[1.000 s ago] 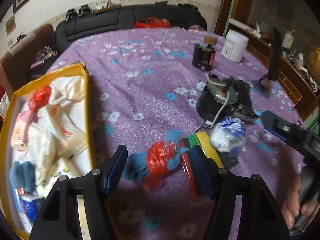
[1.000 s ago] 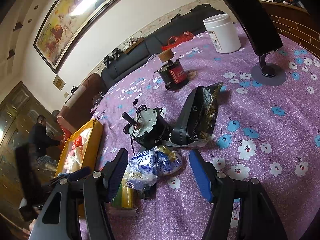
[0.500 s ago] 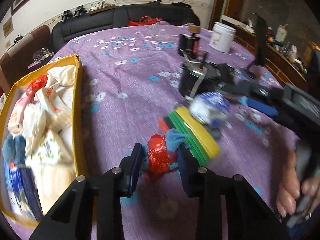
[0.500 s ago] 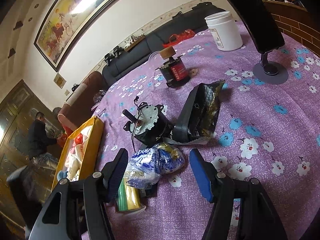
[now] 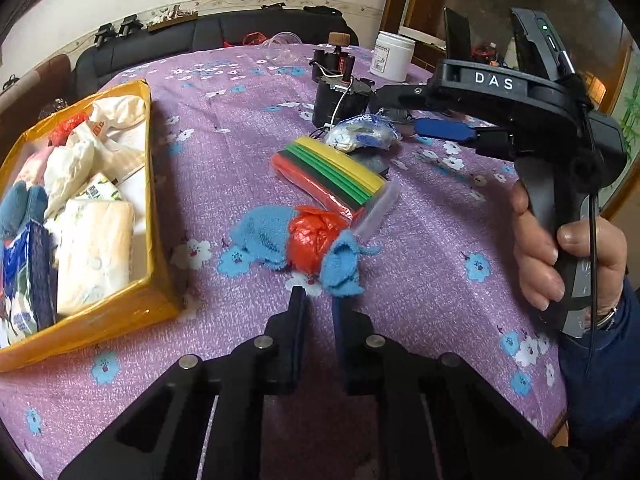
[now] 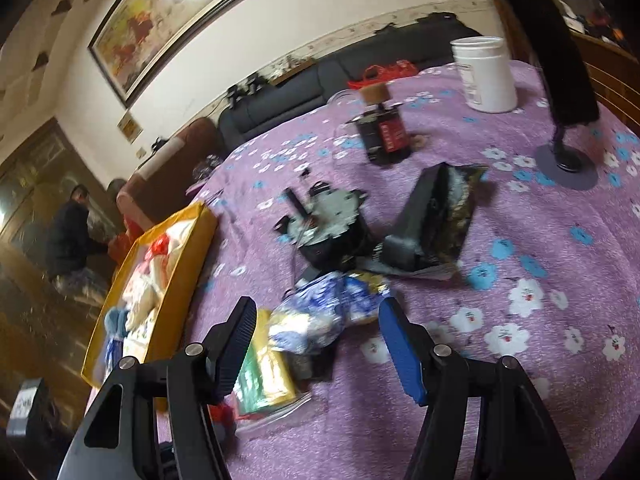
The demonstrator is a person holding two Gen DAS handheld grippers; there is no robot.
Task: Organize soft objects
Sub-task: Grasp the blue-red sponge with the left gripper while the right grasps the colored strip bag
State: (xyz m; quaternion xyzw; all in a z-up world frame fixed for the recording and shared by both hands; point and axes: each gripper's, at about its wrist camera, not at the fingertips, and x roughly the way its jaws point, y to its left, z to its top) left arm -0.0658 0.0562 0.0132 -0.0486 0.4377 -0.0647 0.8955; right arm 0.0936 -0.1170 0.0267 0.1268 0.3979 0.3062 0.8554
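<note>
Counter draped in purple flowered cloth, carrying a fuzzy blue cloth bundled round a crumpled red plastic bag just ahead of the left gripper, fingers drawn narrow, nearly together, gripping nothing visible. Beyond, a clear pouch of red, green and yellow strips and a crumpled blue-and-white plastic bag, blurred in the right wrist view, lying between the widely spread fingers of the right gripper, contact impossible to tell. At left, a yellow-rimmed box stuffed with soft packets, its near end cut off by the frame edge.

Fuzzy blue cloth, glossy yellow box
</note>
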